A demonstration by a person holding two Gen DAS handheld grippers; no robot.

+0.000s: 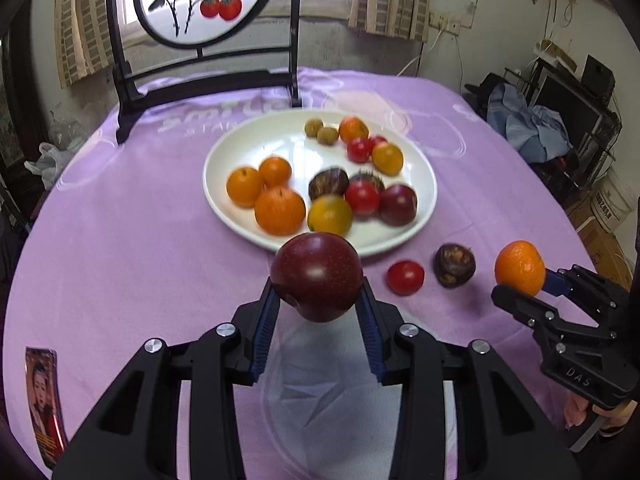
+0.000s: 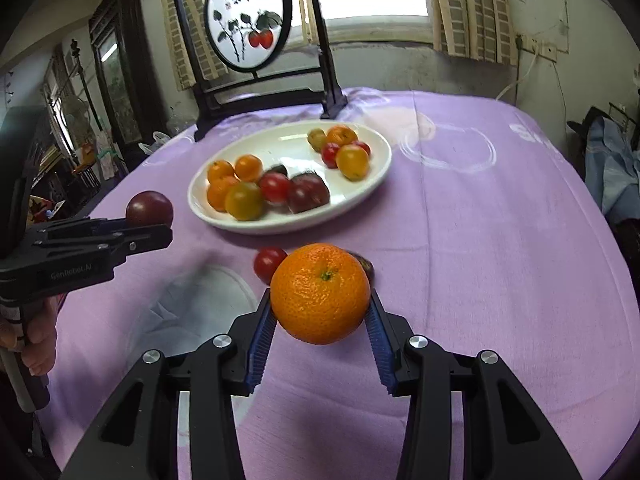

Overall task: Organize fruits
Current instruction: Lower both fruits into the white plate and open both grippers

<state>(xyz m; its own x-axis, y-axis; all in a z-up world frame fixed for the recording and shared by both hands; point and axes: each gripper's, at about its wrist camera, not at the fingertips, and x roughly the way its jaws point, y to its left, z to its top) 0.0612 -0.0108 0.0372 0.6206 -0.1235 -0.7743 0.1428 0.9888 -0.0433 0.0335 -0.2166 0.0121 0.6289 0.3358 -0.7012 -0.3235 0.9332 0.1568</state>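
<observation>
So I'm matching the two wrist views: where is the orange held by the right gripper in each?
Left wrist: orange at far right, in the right gripper.
Right wrist: orange at lower centre, in that gripper.
Shared landmark: the white plate.

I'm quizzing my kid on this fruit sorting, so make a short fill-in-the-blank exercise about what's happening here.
1. The left gripper holds a dark red ____.
2. The right gripper holds an ____.
3. Most fruit sits on a white ____.
4. The tomato off the plate lies on the ____ tablecloth.

Missing words: plum; orange; plate; purple
</observation>
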